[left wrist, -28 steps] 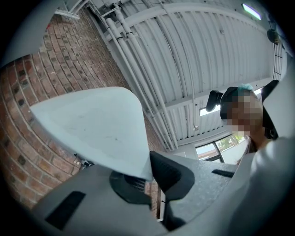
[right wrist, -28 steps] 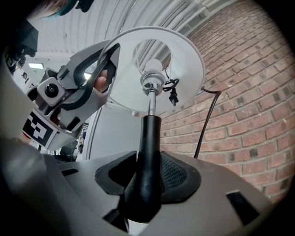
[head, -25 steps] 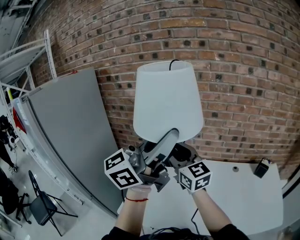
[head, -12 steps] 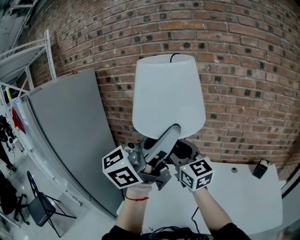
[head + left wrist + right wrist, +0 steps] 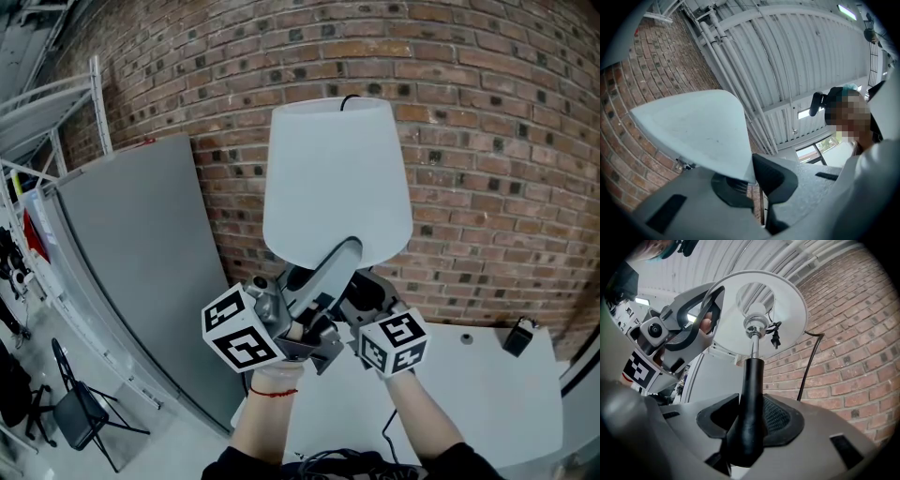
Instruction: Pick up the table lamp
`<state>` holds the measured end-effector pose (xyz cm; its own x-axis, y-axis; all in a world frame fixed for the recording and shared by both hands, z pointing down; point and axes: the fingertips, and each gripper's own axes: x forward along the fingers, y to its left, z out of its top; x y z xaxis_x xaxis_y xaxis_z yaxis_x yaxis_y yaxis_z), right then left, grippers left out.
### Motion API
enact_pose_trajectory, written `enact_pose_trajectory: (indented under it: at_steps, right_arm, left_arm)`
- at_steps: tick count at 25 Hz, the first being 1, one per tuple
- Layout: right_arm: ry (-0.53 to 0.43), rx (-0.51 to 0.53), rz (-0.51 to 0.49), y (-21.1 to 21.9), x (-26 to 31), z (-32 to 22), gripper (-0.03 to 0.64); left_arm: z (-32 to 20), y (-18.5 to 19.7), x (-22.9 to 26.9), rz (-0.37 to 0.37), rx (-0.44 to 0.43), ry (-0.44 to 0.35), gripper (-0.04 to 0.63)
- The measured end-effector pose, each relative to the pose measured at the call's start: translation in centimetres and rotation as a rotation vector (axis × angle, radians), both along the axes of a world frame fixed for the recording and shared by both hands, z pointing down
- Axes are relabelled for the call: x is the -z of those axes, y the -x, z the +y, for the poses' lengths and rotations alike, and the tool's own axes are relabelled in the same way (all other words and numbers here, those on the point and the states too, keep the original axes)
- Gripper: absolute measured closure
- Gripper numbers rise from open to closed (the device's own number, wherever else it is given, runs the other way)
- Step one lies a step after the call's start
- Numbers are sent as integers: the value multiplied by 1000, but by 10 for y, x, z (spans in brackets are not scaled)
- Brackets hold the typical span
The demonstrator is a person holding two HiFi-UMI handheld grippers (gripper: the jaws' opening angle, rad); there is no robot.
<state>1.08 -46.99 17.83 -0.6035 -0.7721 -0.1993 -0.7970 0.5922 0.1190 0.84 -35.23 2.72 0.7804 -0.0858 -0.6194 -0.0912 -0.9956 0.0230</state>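
The table lamp is held off the table in front of the brick wall, its white shade [image 5: 337,178] uppermost and tilted. My left gripper [image 5: 339,258] reaches up from the left and is shut on the shade's lower rim; the left gripper view shows the shade's edge [image 5: 693,131] pinched between the pads [image 5: 776,176]. My right gripper [image 5: 361,295] sits just below, shut on the lamp's black stem [image 5: 750,399]. The right gripper view looks up the stem to the bulb socket [image 5: 754,324] inside the shade [image 5: 787,305], with the left gripper [image 5: 701,310] on the rim.
A black cord [image 5: 808,364] hangs beside the stem. Below lies a white table [image 5: 487,394] with a small black object [image 5: 517,336] on it. A grey panel [image 5: 141,253] leans at the left, a folding chair [image 5: 80,408] stands on the floor, and the brick wall [image 5: 487,141] is close behind.
The lamp and both grippers have risen slightly; the shade now sits higher against the wall. Both grips are unchanged.
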Motion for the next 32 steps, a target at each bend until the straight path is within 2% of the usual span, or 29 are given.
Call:
enact_pose_trajectory:
  at_steps: [32]
  right_arm:
    - [-13, -20, 16, -2, 2, 3, 457]
  left_arm:
    - [4, 1, 0, 12, -10, -3, 586]
